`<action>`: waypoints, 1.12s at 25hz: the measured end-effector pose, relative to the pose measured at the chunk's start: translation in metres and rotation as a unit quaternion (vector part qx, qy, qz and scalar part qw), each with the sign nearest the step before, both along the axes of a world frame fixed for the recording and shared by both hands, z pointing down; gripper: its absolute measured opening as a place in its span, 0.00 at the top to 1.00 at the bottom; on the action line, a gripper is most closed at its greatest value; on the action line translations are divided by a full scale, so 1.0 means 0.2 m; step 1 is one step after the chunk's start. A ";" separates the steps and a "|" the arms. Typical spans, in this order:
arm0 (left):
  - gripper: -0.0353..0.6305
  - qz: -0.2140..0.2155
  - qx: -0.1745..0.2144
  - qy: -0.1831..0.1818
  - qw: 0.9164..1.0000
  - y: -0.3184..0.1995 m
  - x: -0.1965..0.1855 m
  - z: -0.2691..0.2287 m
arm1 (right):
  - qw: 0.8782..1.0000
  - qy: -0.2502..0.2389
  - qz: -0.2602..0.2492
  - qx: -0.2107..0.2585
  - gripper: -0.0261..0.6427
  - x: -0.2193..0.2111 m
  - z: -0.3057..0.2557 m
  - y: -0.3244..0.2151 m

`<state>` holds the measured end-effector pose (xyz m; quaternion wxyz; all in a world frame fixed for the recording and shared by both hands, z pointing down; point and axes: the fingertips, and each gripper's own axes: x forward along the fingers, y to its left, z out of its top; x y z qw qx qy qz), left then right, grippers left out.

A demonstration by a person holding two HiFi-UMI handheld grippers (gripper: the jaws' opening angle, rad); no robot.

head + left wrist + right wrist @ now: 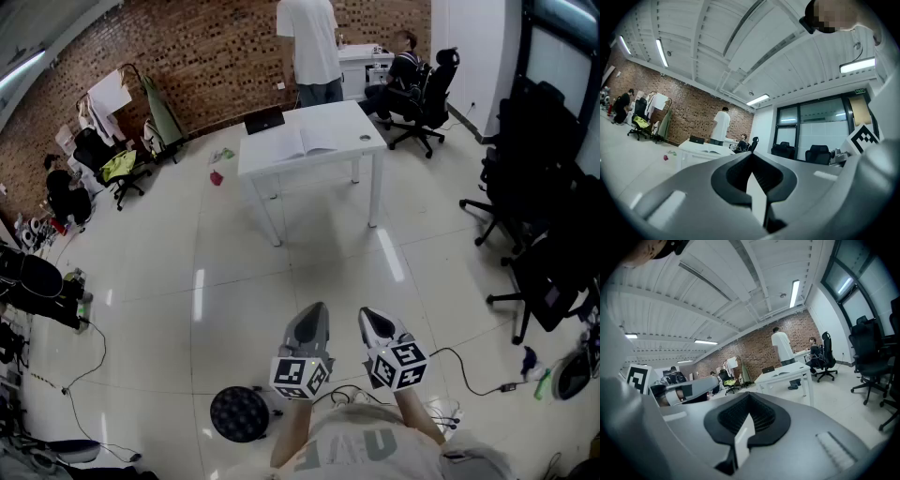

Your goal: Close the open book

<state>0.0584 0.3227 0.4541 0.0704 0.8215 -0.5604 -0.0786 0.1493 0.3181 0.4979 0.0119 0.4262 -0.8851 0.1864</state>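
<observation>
The open book (pixel 305 142) lies flat on the white table (pixel 352 117), near the middle of the top. Its pages are white and thin, spread out to both sides. Its long side runs along the table, and the fold in the middle points away from us. A dark laptop (pixel 264 120) sits at the table's far left corner, and a person (pixel 309 42) in a white shirt stands behind the table.

The table is smooth and white, with thin legs. In front of it is a lot of shiny pale floor (pixel 234 281).

We are on the near side of that floor, well apart from the table. The book is straight ahead of us and far off. We think the left gripper (pixel 314 314) lines up with it a bit better than the right gripper (pixel 375 321), but neither one is close.

Both grippers are grey and rounded, with black ribbed pads (pixel 761 416). Both have their jaws pressed together with nothing in them.
</observation>
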 end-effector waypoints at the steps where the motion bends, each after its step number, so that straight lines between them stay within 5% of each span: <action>1: 0.93 0.001 0.001 -0.001 1.000 0.01 0.00 0.00 | 1.000 0.002 0.001 0.001 0.96 0.00 0.00 0.01; 28: 0.93 -0.042 -0.009 -0.012 0.999 0.00 0.03 0.06 | 1.000 -0.010 -0.021 0.005 0.95 0.11 0.02 0.01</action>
